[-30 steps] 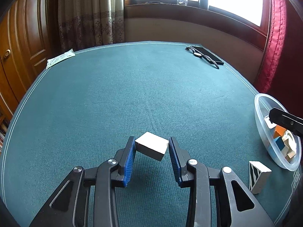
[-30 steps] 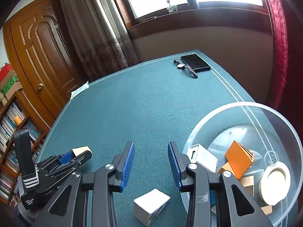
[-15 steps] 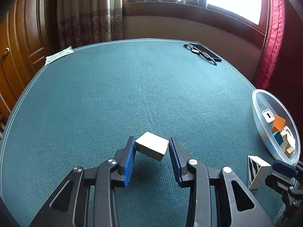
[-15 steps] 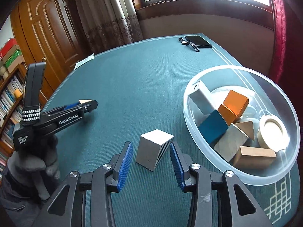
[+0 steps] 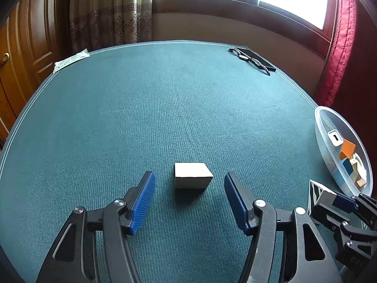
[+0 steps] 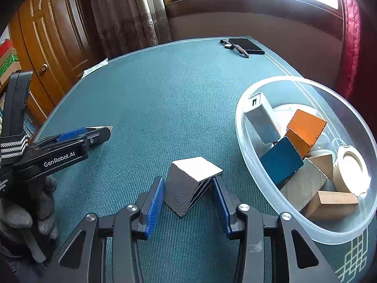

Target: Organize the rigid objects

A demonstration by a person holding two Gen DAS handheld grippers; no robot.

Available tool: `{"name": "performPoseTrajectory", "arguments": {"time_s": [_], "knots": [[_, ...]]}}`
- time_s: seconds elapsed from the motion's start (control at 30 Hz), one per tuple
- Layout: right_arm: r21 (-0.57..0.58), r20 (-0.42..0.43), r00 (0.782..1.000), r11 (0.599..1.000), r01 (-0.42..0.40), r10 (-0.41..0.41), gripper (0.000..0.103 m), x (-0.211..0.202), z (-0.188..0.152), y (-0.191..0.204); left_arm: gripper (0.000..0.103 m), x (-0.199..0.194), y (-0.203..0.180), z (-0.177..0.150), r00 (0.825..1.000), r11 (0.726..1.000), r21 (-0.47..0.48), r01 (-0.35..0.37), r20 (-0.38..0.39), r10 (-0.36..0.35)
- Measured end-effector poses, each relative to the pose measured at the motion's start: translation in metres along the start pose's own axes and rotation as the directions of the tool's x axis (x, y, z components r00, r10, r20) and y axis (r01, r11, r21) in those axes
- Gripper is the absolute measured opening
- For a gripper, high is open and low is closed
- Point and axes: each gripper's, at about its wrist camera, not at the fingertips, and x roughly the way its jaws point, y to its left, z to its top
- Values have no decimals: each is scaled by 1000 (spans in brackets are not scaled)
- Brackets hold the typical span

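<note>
- We find the left gripper (image 5: 189,188) spread wide around the tan block (image 5: 192,175) resting on the worktop (image 5: 165,108)
- Right gripper (image 6: 188,194) fingers flank the striped block (image 6: 192,180), apparently touching

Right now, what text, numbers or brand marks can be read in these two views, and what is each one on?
"GenRobot.AI": side of the left hand-held gripper, right wrist view.
"1": white tag on the clear bowl, left wrist view.
Small white print low on the same gripper's handle: cut off, unreadable.
Dark mark on the end of the white box in the bowl: unclear.
Black stripes on the white block: pattern, not text.
</note>
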Motion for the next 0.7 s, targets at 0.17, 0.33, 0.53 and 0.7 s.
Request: {"name": "performPoseTrajectory", "arguments": {"time_s": [0.17, 0.33, 0.53, 0.7], "knots": [[-11, 4, 1000, 1000, -2, 2, 45, 3, 1, 5, 55, 4, 2, 0, 1000, 1000, -4, -21, 0, 21], [-51, 28, 999, 998, 26, -24, 43, 5, 0, 13, 31, 2, 1, 0, 1000, 1000, 4, -19, 9, 19], [-71, 44, 999, 997, -21, 24, 37, -2, -2, 15, 31, 0, 0, -1, 1000, 1000, -14, -22, 15, 22], [-60, 63, 996, 997, -58, 62, 14, -13, 2, 16, 31, -2, 2, 0, 999, 999, -21, -29, 19, 29]]}}
